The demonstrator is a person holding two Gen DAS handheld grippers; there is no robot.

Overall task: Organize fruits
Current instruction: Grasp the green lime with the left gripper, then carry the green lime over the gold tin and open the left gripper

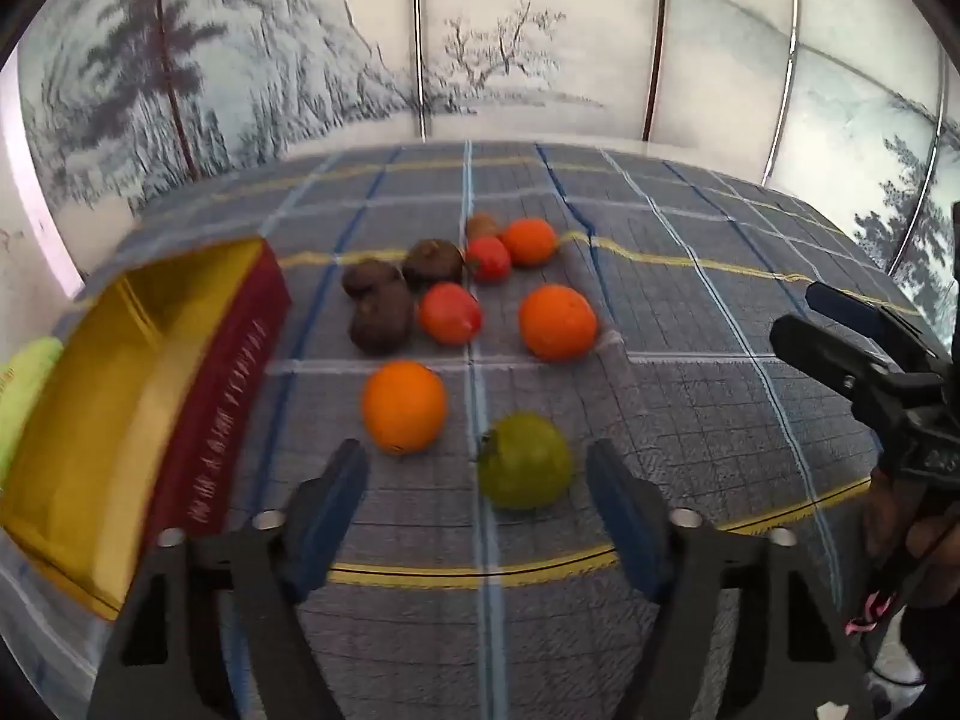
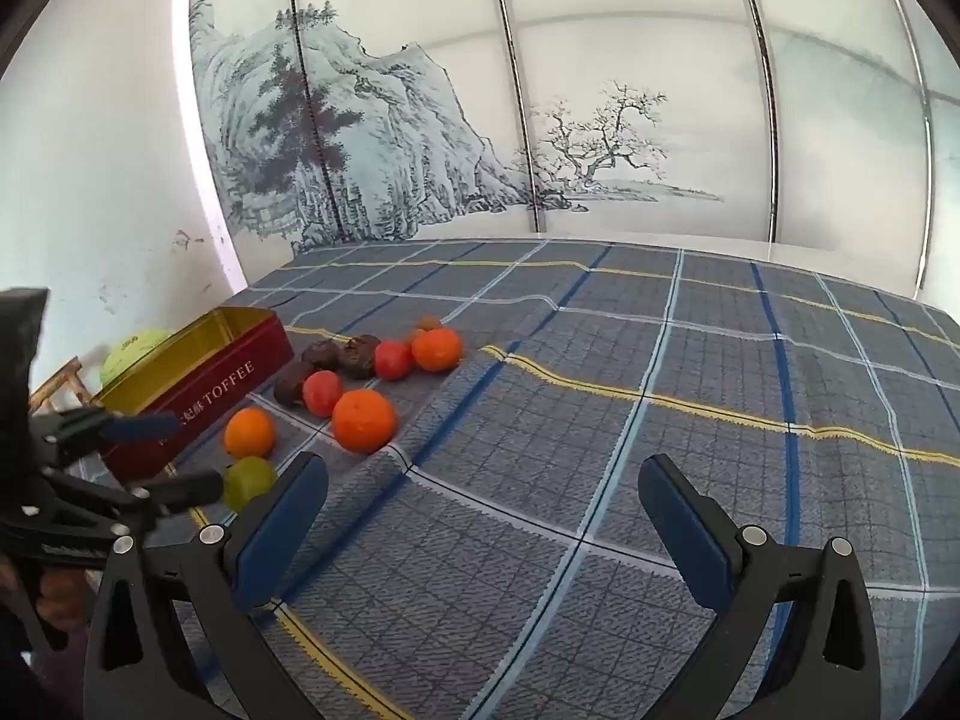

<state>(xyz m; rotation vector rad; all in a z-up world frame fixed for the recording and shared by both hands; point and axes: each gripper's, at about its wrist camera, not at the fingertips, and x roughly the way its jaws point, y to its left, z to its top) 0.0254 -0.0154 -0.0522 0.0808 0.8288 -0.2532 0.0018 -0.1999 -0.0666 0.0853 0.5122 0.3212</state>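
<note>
Left gripper point(image 1: 477, 474) tilts down over the plaid-covered tabletop point(image 1: 690, 396), jaws partly apart, gripping nothing, green fruit point(image 1: 524, 459) just ahead between its fingertips | right gripper point(image 2: 483, 501) spread wide, empty, over bare cloth | oranges, red and brown fruits lie loose beside the open toffee tin point(image 1: 120, 396).

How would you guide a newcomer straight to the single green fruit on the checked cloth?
Start at the red and gold toffee tin at the left edge of the blue checked tablecloth. Follow the scattered fruit toward the camera to the piece nearest the open left gripper. That round green fruit is the only green one among orange, red and brown neighbours.
</note>
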